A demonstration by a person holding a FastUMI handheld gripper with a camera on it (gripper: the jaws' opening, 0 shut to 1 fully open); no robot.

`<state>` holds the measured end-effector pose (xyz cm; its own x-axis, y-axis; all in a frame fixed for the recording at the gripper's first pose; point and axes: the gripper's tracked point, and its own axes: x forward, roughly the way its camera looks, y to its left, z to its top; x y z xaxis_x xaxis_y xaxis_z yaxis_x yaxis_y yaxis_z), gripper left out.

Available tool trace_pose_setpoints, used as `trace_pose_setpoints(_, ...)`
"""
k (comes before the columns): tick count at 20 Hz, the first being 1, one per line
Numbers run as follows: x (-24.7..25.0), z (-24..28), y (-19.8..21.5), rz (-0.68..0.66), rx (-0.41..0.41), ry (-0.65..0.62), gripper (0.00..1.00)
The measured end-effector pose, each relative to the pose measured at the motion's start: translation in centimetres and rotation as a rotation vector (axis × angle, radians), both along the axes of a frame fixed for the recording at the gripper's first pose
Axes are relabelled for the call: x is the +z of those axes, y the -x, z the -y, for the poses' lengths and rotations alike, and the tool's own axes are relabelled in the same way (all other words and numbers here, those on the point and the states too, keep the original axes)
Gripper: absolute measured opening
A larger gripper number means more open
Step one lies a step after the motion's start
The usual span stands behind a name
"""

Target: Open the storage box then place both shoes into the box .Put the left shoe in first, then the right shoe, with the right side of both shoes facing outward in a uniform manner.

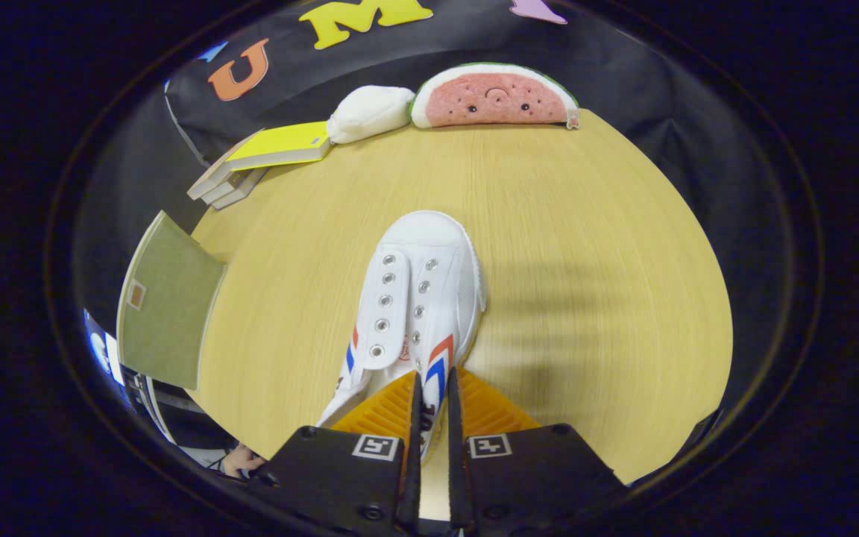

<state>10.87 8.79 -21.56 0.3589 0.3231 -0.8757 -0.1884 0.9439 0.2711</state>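
Observation:
A white canvas shoe (418, 298) with red and blue chevron stripes points away from me, its toe toward the middle of the wooden table (586, 224). My gripper (433, 388) is shut on the shoe's side wall near the heel, both fingers pressing the canvas between them. The shoe looks lifted a little off the table, casting a blurred shadow to its right. An olive-green storage box (168, 302) stands at the table's left edge, left of the shoe.
At the far edge lie a stack of books (265, 156) with a yellow cover, a white plush (370, 112) and a watermelon-slice plush (493, 97). A hand shows below the box, left of the fingers.

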Motion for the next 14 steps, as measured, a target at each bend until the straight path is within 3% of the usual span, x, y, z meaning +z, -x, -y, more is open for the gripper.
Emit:
trace_pose_setpoints(2,0.0,-0.3,0.0,-0.027,-0.051,-0.06,0.07)
trace_pose_setpoints(7,1.5,-2.2,2.6,-0.086,-0.084,-0.187,0.06)
trace_pose_setpoints(14,9.2,-8.3,5.0,0.004,-0.113,-0.228,0.06)
